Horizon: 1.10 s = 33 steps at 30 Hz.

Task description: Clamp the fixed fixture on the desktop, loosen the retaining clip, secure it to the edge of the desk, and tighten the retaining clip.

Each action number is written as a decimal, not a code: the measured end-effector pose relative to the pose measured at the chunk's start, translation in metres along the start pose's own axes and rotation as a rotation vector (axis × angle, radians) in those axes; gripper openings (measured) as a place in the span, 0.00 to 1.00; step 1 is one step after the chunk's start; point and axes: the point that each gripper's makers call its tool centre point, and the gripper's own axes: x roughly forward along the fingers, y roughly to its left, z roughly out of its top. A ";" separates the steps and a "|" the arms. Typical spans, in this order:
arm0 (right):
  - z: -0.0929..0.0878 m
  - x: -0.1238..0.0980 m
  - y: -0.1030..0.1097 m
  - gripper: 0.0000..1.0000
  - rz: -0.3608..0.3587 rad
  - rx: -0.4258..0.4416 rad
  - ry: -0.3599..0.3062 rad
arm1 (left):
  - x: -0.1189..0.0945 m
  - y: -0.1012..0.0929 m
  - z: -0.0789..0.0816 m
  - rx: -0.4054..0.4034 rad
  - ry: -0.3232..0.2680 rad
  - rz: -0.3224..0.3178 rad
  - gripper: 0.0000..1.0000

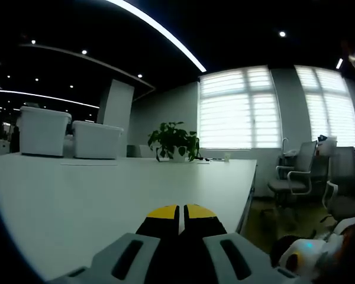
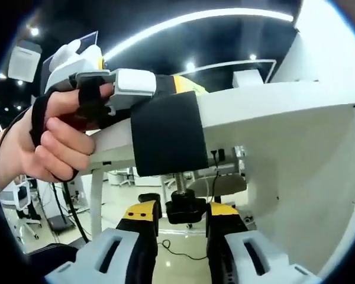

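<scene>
Table (image 1: 106,189): white; far end carries two bins (image 1: 71,133) at 10 o'clock and a plant (image 1: 174,141) at 12.
Clamp (image 2: 168,133): black, wrapped over the table edge (image 2: 272,109); screw knob (image 2: 186,208) hangs below.
Left gripper (image 1: 181,212): jaws closed together, resting over the tabletop.
Right gripper (image 2: 178,212): jaws narrow, closed on the knob.
Hand (image 2: 59,139): grips the left gripper (image 2: 115,83) at 10 o'clock.

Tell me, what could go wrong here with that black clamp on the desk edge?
The right gripper holds the screw knob by its sides; it might slip off while turning. The clamp looks held mainly by the left gripper; if that lets go before the screw is tight, the clamp could drop off the desk.
</scene>
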 end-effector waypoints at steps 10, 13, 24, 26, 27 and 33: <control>0.000 -0.002 0.005 0.23 0.226 -0.082 0.004 | 0.000 0.000 0.000 0.000 0.000 0.000 0.04; -0.001 0.003 0.005 0.23 0.315 -0.118 0.012 | 0.000 0.000 0.000 0.000 0.000 0.000 0.04; -0.003 0.001 0.014 0.24 0.447 -0.144 0.016 | 0.000 0.000 0.000 -0.006 0.001 0.000 0.04; -0.001 -0.005 0.017 0.31 0.427 -0.082 -0.003 | 0.000 0.000 0.000 -0.005 0.001 0.000 0.04; -0.003 -0.009 0.017 0.34 0.403 -0.079 0.005 | 0.000 0.000 0.001 -0.006 0.001 0.000 0.04; -0.003 -0.017 0.007 0.35 0.199 -0.059 -0.023 | 0.000 0.000 0.001 0.001 0.000 0.001 0.04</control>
